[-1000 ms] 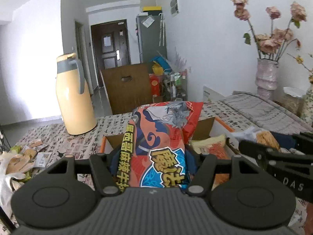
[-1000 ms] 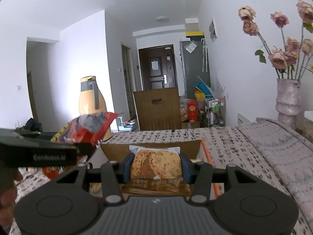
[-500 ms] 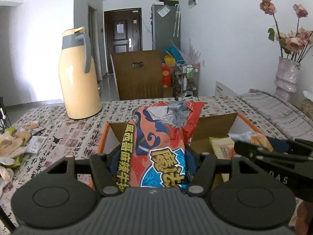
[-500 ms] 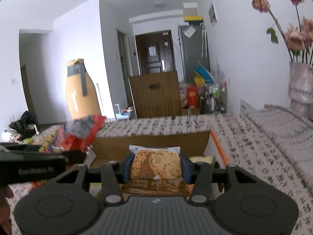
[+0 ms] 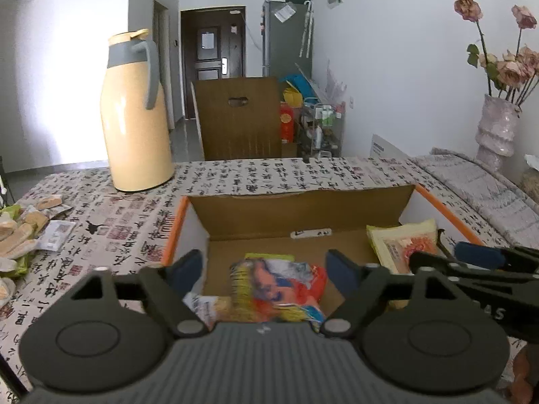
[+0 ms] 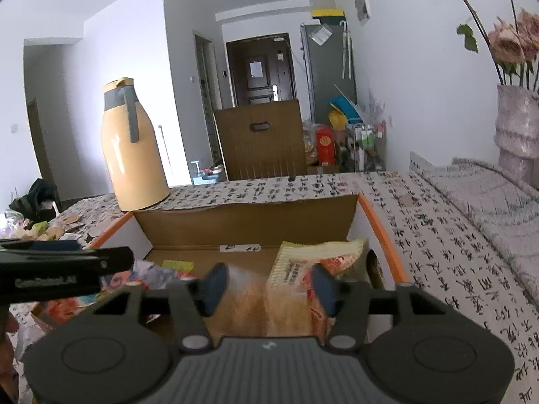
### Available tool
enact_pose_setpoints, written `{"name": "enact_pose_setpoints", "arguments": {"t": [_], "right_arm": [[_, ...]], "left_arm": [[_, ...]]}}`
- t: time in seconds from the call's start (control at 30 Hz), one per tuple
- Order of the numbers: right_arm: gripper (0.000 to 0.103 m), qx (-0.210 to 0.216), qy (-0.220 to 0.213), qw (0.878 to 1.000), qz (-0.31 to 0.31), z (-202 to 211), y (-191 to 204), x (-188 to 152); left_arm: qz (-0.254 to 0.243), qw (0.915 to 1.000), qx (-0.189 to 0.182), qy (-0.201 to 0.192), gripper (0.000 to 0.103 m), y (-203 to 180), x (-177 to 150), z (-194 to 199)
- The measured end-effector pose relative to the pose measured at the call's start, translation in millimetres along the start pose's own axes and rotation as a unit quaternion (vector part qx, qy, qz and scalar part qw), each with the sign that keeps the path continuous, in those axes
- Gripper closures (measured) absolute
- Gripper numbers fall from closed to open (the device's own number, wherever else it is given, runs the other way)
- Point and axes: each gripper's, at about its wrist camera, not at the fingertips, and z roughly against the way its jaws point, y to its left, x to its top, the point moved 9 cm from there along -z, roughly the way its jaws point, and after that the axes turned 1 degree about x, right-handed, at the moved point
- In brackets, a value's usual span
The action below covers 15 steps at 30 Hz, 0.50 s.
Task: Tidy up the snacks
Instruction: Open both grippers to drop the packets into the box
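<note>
Nearest, the left tongs (image 5: 264,267) stand wide apart, their jaws having just been opening; the red and orange snack bag (image 5: 279,291) lies blurred below the gap, free of both pads, inside the cardboard box (image 5: 303,210). The right tongs (image 6: 267,286) have also just been opening, and a blurred tan snack packet (image 6: 269,306) sits loose between them, over the box's right side. Behind it lies a yellow packet (image 6: 320,256). The box rests on a tabletop (image 5: 269,175) covered in calligraphy-print cloth. Farther back stand a yellow thermos jug (image 5: 134,114) at left and a vase of dried roses (image 5: 497,128) at right.
</note>
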Motion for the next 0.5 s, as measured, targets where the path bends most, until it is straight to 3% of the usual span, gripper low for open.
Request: {"name": "enact_pose_setpoints", "arguments": {"t": [0.07, 0.17, 0.5], "right_arm": [[0.022, 0.000, -0.002, 1.000, -0.008, 1.5, -3.2, 0.8], [0.001, -0.006, -0.006, 1.000, -0.017, 4.5, -8.0, 1.4], [0.000, -0.017, 0.002, 0.999, -0.041, 5.5, -17.8, -0.9]], "left_arm": [[0.004, 1.0000, 0.008, -0.002, 0.001, 2.6, 1.0, 0.9], [0.012, 0.9997, 0.023, -0.001, 0.000, 7.3, 1.4, 2.3], [0.022, 0.9994, 0.026, 0.007, 0.000, 13.0, 0.8, 1.0]]}}
